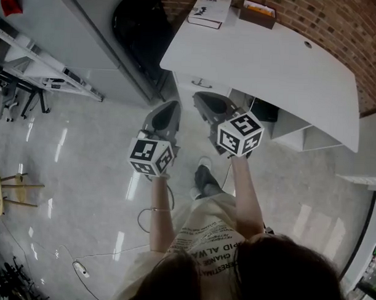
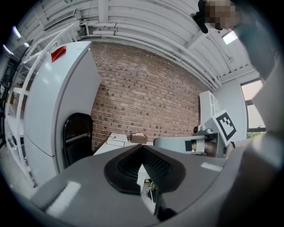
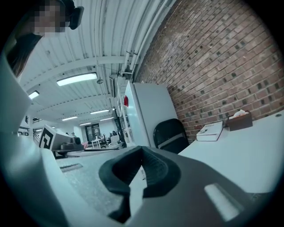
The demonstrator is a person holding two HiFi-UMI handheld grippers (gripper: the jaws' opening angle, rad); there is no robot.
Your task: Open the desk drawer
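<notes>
Head view: left claw and right claw were closed, empty; I judged the stiff drawer handle the hold.

I see bright, even light from long white ceiling strip lamps; glare streaks the glossy pale grey floor; both gripper views bulge, corners black.

Desk drawer: white flat front, tucked under the top of the white desk at its left end, just below the near-left corner. Small slim handle sits horizontally on the left part of the front. The drawer is shut, its front flush with the white unit under the top, no gap showing. Only the upper strip of the front is visible in the head view; the lower part is covered.
</notes>
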